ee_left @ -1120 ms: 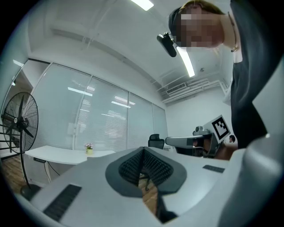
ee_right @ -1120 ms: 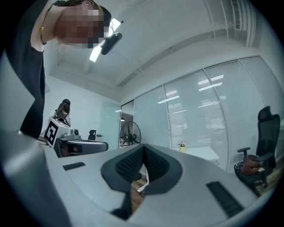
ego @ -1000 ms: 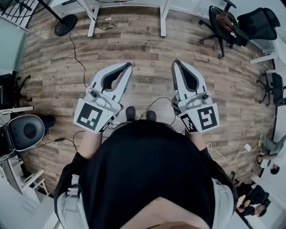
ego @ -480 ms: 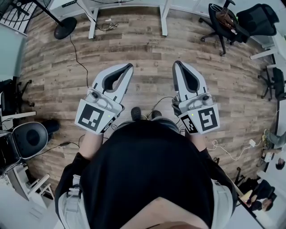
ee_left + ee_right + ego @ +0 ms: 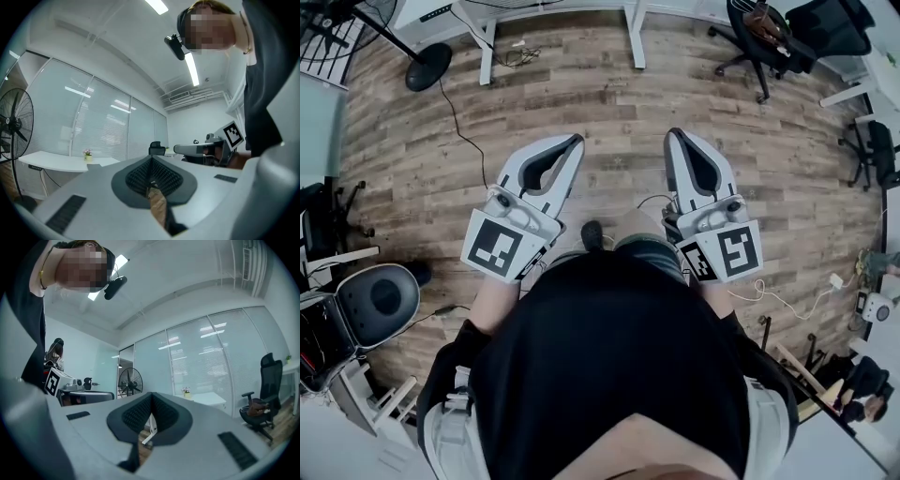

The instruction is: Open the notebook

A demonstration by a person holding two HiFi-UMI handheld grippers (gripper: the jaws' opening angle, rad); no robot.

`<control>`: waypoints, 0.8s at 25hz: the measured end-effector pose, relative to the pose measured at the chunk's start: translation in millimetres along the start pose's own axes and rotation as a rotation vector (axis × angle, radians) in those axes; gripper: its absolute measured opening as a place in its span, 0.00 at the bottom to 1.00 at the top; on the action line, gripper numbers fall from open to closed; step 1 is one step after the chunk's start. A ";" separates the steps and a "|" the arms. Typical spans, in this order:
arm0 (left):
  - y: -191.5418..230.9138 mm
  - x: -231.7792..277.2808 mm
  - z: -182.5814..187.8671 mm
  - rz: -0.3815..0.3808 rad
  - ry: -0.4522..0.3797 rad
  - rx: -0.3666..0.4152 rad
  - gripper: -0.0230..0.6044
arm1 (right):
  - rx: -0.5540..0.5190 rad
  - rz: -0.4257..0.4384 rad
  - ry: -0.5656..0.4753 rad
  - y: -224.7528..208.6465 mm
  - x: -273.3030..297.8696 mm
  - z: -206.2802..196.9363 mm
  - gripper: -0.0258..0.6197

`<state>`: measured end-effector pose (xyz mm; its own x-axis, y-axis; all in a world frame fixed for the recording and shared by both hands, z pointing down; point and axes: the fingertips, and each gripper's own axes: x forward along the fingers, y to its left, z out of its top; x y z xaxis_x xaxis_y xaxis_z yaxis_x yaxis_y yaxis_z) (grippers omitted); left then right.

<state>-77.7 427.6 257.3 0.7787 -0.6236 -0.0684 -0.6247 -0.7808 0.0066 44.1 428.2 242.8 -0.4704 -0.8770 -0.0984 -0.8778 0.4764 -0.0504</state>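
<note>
Head view looks steeply down past the person's dark top [image 5: 609, 366] onto a wooden floor [image 5: 609, 84]; the person stands on that floor with one shoe [image 5: 592, 234] showing between the two tools; no table or work surface lies under the hands.

Left gripper [image 5: 575, 141] sits left of centre, and right gripper [image 5: 672, 133] right of centre; they are side by side and well apart, both aimed toward the top of the frame; each carries its marker cube [image 5: 502, 248] at the rear, close to the body.

Left gripper view shows the left gripper [image 5: 151, 158] with its ridged pads [image 5: 140, 176] pressed together at the tip and nothing caught between them; beyond lie a glass wall with blinds and a standing fan [image 5: 14, 122] at the left edge.

Right gripper view shows the right gripper [image 5: 151, 395] the same way, tips meeting and empty; only floor and a white desk leg show through the hollow behind the tips; an office chair [image 5: 262, 394] stands at the right.

Notebook: it appears in none of the three views, so its place cannot be told.

Likely reason for the posture: with nothing in reach, the tools are carried level at about waist height, closed and idle, rather than set for a grasp; the task looks not yet begun, and finding the notebook comes first.
</note>
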 end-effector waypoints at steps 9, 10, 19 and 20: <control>4.6 -5.1 0.6 -0.005 -0.003 0.009 0.05 | 0.004 -0.005 0.004 6.7 3.1 -3.4 0.05; 6.1 -4.3 1.3 -0.002 -0.002 0.007 0.05 | 0.004 -0.003 0.005 6.3 4.3 -3.8 0.05; 23.8 14.4 3.4 0.039 -0.019 -0.001 0.05 | 0.009 0.019 0.001 -12.8 24.7 -5.5 0.05; 27.2 16.8 2.1 0.042 -0.014 0.001 0.05 | 0.009 0.021 -0.001 -15.3 28.8 -5.3 0.05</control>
<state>-81.7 396.0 254.2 0.7508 -0.6553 -0.0825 -0.6570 -0.7538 0.0087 43.5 395.4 246.1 -0.4888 -0.8666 -0.1008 -0.8668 0.4955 -0.0570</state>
